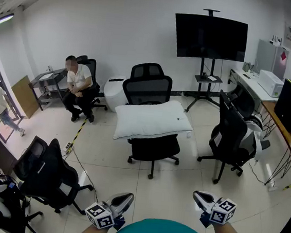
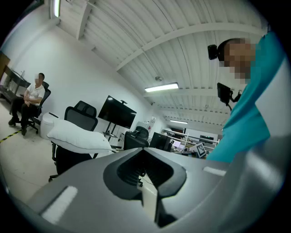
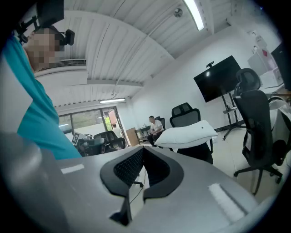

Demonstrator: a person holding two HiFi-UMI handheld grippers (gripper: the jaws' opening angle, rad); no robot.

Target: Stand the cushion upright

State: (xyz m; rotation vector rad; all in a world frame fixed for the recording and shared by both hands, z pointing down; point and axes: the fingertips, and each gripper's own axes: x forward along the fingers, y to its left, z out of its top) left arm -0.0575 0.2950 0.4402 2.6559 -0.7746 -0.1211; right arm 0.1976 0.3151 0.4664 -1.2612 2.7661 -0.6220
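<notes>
A white cushion [image 1: 152, 120] lies flat across the seat of a black office chair [image 1: 153, 114] in the middle of the room. It also shows in the left gripper view as the cushion [image 2: 77, 135] and in the right gripper view as the cushion [image 3: 187, 134]. My left gripper [image 1: 125, 199] is shut and empty, low in the head view, well short of the chair. My right gripper [image 1: 202, 198] is likewise shut and empty, to the right of it. Both are held close to my body. In their own views the left gripper [image 2: 144, 160] and right gripper [image 3: 142, 156] have their jaws together.
Black office chairs stand at the right [image 1: 231, 137] and lower left [image 1: 46, 173]. A person [image 1: 76, 84] sits at the back left. A TV on a stand [image 1: 210, 40] is behind. A desk [image 1: 271, 101] with equipment lines the right wall. A cable [image 1: 78, 163] runs over the tiled floor.
</notes>
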